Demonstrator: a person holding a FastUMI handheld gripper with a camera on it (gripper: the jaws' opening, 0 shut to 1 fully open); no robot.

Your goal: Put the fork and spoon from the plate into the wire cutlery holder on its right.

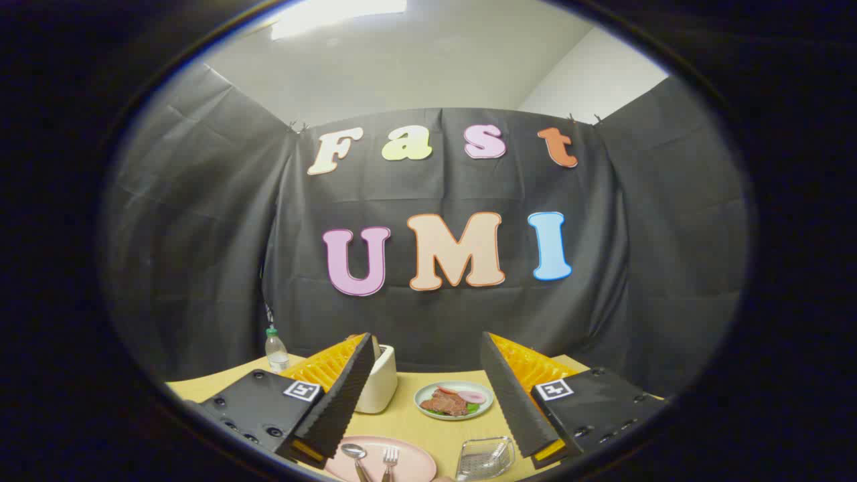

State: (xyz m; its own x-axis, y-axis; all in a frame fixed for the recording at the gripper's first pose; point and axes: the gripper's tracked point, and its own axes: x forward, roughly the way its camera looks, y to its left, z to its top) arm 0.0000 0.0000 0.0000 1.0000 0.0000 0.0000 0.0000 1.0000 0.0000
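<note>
While the gripper (pixel 427 395) hangs above the wooden counter (pixel 408 418), its fingers (pixel 341 395) are spread wide with nothing between them but open air. At about nine o'clock from the fingers, near the booth wall, a small clear bottle (pixel 276 351) with a green cap stands upright. Just behind the left finger sits a white container (pixel 378 385). Down at six o'clock, between the fingers, lies a pink plate (pixel 408 458) carrying the spoon (pixel 355 456) and, just right of it, the fork (pixel 390 460), both with heads pointing away. Beyond them, at twelve o'clock, a pale green dish (pixel 453 400) holds play food. Beside the plate, at five o'clock, stands the wire cutlery holder (pixel 485 458), close against the right finger.
</note>
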